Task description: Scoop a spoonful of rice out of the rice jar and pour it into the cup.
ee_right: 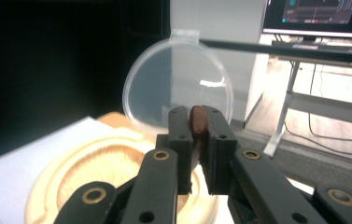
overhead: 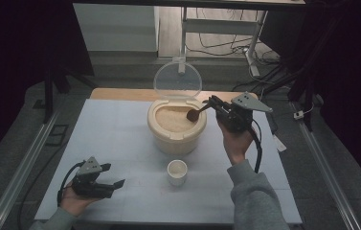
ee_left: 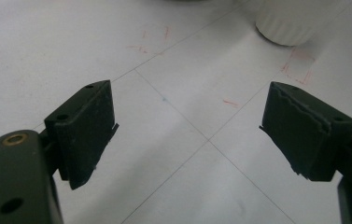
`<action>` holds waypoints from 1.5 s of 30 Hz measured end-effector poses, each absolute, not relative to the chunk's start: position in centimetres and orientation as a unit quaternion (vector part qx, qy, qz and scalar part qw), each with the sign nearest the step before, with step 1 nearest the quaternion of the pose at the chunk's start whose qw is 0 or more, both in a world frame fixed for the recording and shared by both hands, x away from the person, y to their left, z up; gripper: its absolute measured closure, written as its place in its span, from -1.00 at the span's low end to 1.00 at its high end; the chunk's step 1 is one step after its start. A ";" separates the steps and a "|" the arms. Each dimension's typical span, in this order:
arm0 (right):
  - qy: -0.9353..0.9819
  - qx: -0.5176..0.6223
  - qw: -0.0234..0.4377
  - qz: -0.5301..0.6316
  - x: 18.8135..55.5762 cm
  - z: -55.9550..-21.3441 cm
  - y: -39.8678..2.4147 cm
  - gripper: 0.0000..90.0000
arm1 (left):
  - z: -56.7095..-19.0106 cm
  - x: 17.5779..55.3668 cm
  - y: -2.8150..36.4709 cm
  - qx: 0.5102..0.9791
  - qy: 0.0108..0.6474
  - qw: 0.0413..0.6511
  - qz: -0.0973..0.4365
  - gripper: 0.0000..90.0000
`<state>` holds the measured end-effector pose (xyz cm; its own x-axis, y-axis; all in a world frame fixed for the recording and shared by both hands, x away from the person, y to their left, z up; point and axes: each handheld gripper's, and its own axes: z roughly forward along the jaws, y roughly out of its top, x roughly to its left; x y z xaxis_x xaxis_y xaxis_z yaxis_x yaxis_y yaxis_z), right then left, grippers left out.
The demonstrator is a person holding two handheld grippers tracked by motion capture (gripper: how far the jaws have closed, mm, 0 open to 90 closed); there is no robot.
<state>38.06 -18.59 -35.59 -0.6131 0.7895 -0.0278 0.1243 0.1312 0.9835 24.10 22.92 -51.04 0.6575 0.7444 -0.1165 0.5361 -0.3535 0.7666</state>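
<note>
A white table (overhead: pixel 120 129) carries a cream-coloured round container (overhead: pixel 176 128) near its far middle, its clear hinged lid (overhead: pixel 177 80) standing upright at the back and pale grain, probably rice though the high view is too soft to be sure, lying in the open well. In front of the container, apart from it and nearer the person, stands a small white cup (overhead: pixel 177 172); its ribbed base appears at the top of the left gripper view (ee_left: pixel 285 28). At the right side of the container, a person's hand holds the right gripper (overhead: pixel 215 103) above the rim, its jaws pressed together on the handle of a brown wooden spoon (overhead: pixel 196 113), whose dark bowl hangs over the grain inside the opening. In the right gripper view the end of the spoon's handle (ee_right: pixel 197 122) sits pinched upright between the two black pads, with the lid (ee_right: pixel 178 81) behind it and the container's cream rim (ee_right: pixel 52 182) below. At the near left corner of the table, well apart from cup and container, the other hand holds the left gripper (overhead: pixel 113 187) low over the surface, its jaws spread wide with nothing between them; bare tabletop marked with faint red lines (ee_left: pixel 164 93) lies between the pads.
</note>
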 end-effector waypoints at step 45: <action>0.518 0.576 0.006 0.633 41.6 -40.7 -22.1 0.85 | -51.0 24.2 22.9 0.813 0.392 0.411 0.124 -0.62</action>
<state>41.60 -22.07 -40.71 -0.3372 0.6042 0.7219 0.5887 -0.4631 0.6626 24.24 22.87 -51.04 0.6617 0.7400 -0.1209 0.5360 -0.3541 0.7664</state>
